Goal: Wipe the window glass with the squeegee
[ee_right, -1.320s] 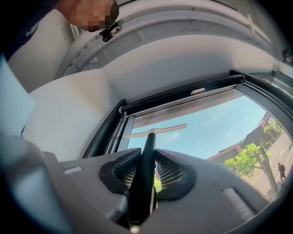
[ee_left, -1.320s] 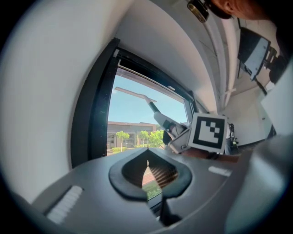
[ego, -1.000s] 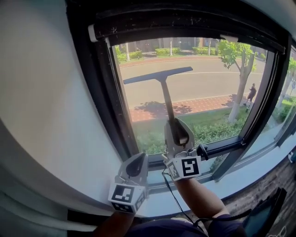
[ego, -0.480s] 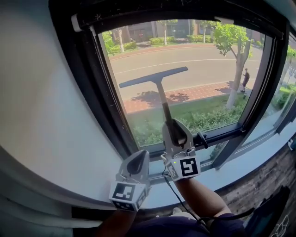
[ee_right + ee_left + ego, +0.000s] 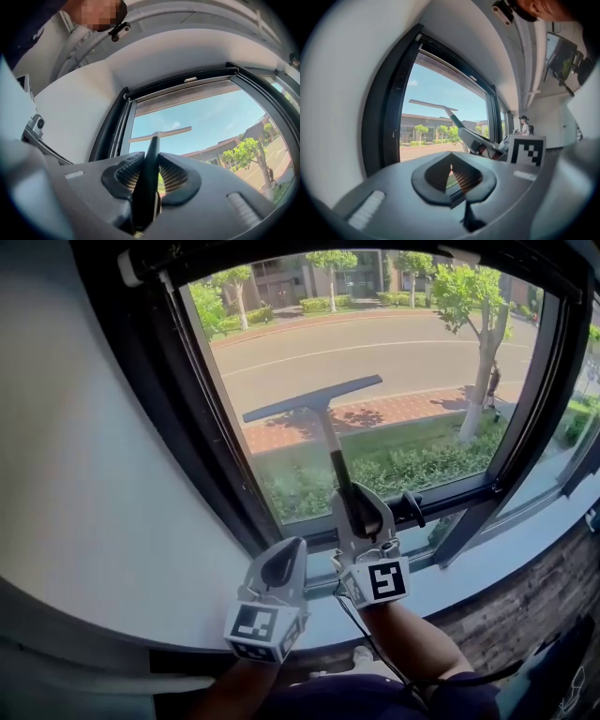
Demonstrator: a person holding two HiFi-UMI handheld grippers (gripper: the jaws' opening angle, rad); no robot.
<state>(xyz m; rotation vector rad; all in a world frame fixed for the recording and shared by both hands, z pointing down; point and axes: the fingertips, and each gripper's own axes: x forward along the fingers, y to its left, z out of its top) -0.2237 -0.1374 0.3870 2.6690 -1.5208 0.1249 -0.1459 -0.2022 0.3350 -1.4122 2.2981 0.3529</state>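
Outside, a sunlit road, trees and a lawn fill the window glass (image 5: 403,352), set in a dark frame (image 5: 173,418) above a pale sill (image 5: 469,582).

From the head view, your right gripper (image 5: 360,510) is clamped on the handle of the squeegee (image 5: 330,442). Its blade lies tilted across the pane's left half, about mid-height. Your left gripper (image 5: 280,566) hangs beside the right one, over the sill.

Your left gripper view shows its pads (image 5: 465,179) together with nothing between them.

Your right gripper view shows the thin handle pinched between ribbed jaws. You hold a long handle low down, so pressing could twist it, lift one blade end and leave streaks. Drift left and the blade tip will likely knock the frame.
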